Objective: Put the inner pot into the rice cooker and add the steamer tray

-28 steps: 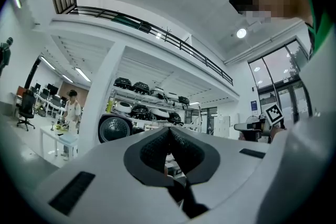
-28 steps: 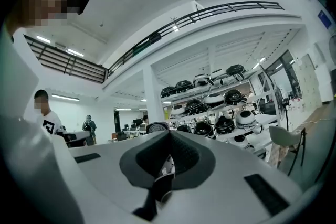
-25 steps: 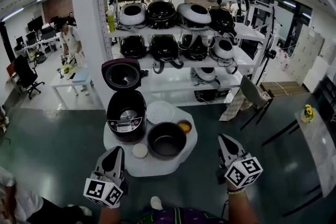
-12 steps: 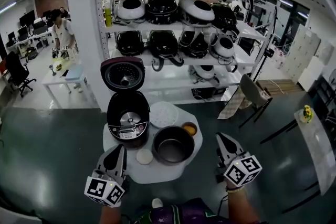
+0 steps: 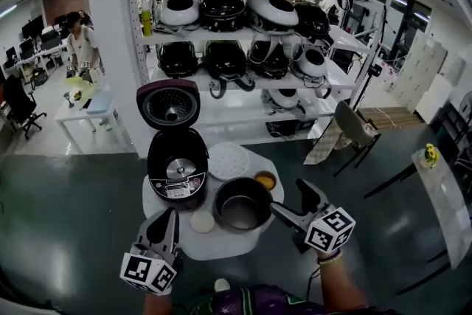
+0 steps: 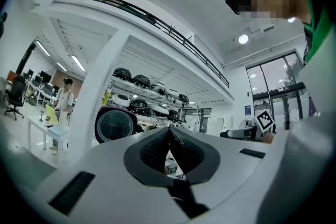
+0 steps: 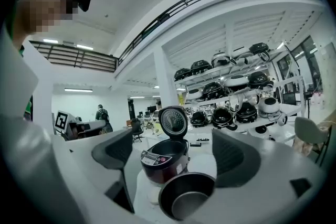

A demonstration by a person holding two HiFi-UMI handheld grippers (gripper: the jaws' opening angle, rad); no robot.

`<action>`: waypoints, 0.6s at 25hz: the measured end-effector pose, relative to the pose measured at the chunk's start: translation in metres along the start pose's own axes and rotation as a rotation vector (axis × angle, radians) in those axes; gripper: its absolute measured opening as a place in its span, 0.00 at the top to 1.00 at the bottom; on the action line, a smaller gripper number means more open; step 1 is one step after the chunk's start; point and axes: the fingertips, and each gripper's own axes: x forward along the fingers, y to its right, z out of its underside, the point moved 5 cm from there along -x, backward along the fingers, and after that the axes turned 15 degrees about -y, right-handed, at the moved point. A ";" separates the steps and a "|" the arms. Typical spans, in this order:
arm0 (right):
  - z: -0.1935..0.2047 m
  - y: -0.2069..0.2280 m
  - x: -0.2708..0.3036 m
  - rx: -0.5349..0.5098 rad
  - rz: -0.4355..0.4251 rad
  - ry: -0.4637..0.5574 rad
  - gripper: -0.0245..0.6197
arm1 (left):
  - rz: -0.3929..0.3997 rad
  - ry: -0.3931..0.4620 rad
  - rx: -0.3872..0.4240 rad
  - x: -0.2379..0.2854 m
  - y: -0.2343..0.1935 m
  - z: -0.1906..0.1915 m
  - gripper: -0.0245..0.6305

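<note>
Table partly hidden by shut, empty left tongs; right tongs just opened, empty, beside inner pot.

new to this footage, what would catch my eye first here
The rack packed with rice cookers fills the back. On the small round table in front stands a dark red rice cooker with its lid up, a black pot just right of it. The right gripper reaches toward that pot, its jaws just opened, nothing held between them.
</note>
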 end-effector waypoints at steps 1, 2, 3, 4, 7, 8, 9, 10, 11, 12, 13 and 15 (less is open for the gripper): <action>0.004 0.001 0.003 -0.005 0.011 -0.009 0.20 | 0.013 -0.004 0.004 0.001 0.001 0.001 0.93; 0.008 0.001 0.007 -0.001 0.018 -0.018 0.15 | 0.024 -0.009 0.012 0.002 0.002 0.002 0.93; 0.012 0.002 0.011 0.012 0.021 -0.025 0.11 | 0.032 -0.014 0.018 0.002 0.003 0.003 0.93; 0.016 0.003 0.016 0.033 0.020 -0.030 0.10 | 0.037 -0.017 0.020 0.003 0.002 0.003 0.93; 0.029 0.008 0.027 0.076 0.034 -0.049 0.10 | 0.060 -0.021 0.016 0.002 -0.001 0.007 0.93; 0.034 0.009 0.030 0.077 0.044 -0.060 0.10 | 0.072 -0.023 0.020 0.002 0.000 0.009 0.93; 0.039 0.011 0.034 0.076 0.054 -0.072 0.10 | 0.086 -0.024 0.027 0.003 0.001 0.010 0.93; 0.044 0.012 0.038 0.076 0.064 -0.087 0.10 | 0.101 -0.026 0.035 0.004 0.002 0.011 0.93; 0.049 0.015 0.043 0.081 0.073 -0.103 0.12 | 0.116 -0.028 0.044 0.006 0.004 0.012 0.93; 0.056 0.017 0.048 0.090 0.083 -0.121 0.13 | 0.132 -0.033 0.055 0.008 0.006 0.013 0.93; 0.063 0.020 0.053 0.103 0.092 -0.141 0.15 | 0.147 -0.039 0.065 0.010 0.008 0.015 0.93; 0.083 0.024 0.061 0.123 0.108 -0.192 0.16 | 0.175 -0.056 0.081 0.013 0.010 0.022 0.93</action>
